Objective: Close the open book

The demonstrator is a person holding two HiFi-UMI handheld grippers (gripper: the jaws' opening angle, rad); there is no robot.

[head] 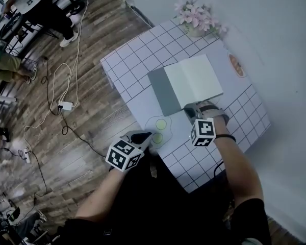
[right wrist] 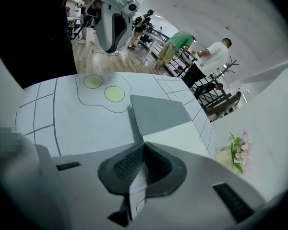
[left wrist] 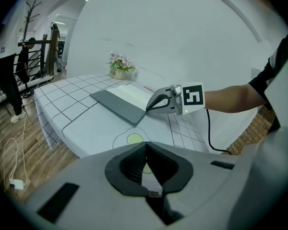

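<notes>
Open book (head: 194, 80) lies flat, its near page corner pinched by the right hand-held gripper (head: 192, 107).

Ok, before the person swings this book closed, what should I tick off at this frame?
1. The book lies open and flat, gray cover to the left of the white pages: ok.
2. The right tongs sit at the book's near edge, shut: ok.
3. A page or cover is really pinched in the right tongs: cannot tell.
4. The left tongs are shut and empty, above the fried-egg mat and off the book: ok.
5. The flowers stand beyond the book's far edge, not touching it: ok.
</notes>
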